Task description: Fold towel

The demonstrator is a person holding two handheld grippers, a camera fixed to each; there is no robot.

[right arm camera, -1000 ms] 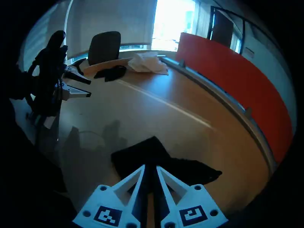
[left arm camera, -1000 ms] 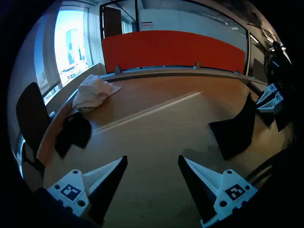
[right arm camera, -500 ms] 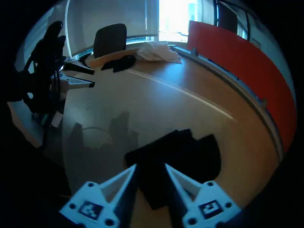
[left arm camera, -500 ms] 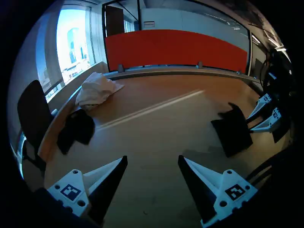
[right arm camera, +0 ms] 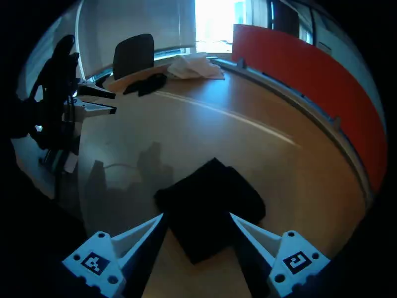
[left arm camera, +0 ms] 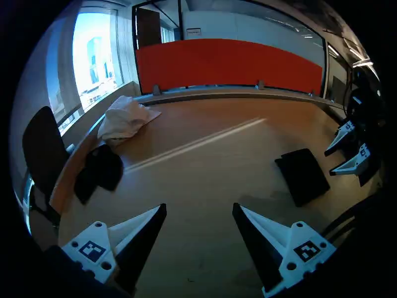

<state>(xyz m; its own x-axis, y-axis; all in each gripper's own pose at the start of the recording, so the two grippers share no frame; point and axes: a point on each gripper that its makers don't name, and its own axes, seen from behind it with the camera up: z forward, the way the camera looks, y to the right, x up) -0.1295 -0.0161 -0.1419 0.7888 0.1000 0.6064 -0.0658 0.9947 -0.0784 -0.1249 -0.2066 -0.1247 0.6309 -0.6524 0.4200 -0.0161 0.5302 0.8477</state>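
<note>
A broad wooden table point(left arm camera: 208, 169) with a curved front edge carries three cloths. A black towel point(left arm camera: 302, 175) lies flat on it, folded into a compact rectangle, on the side nearer the right gripper view's camera. Well apart from it, at the far corner by the window, a white cloth point(left arm camera: 124, 119) sits in a crumpled heap. Near that heap, a dark cloth point(left arm camera: 99, 171) lies bunched and hangs partly over the table's edge. A pale stripe of light point(left arm camera: 198, 143) runs diagonally across the bare wood between them.
</note>
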